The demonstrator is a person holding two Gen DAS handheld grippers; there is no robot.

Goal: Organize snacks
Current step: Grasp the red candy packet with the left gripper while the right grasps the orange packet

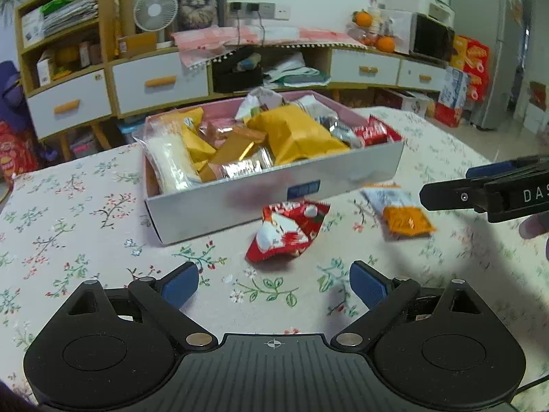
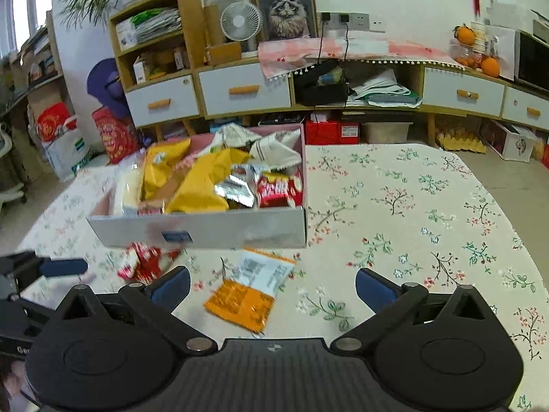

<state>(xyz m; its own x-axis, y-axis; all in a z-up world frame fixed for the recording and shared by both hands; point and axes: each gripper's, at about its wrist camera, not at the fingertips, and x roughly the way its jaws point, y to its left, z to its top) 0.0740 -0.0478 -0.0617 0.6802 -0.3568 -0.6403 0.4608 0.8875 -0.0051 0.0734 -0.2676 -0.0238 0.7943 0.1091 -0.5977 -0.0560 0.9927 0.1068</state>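
A grey-fronted open box (image 1: 274,189) full of wrapped snacks stands on the flowered tablecloth. In front of it lie a red and white packet (image 1: 286,231) and an orange and white packet (image 1: 399,211). My left gripper (image 1: 274,285) is open above the cloth, just short of the red packet, with nothing between its fingers. My right gripper (image 2: 272,288) is open too. The orange and white packet (image 2: 250,288) lies flat just ahead of it, nearer its left finger and untouched. The red packet (image 2: 144,262) lies against the box front (image 2: 206,230).
The right gripper (image 1: 446,185) reaches in from the right edge of the left wrist view. Bare flowered cloth (image 2: 429,213) spreads to the right of the box. Behind the table runs a low cabinet (image 2: 240,92) with drawers, a fan and clutter.
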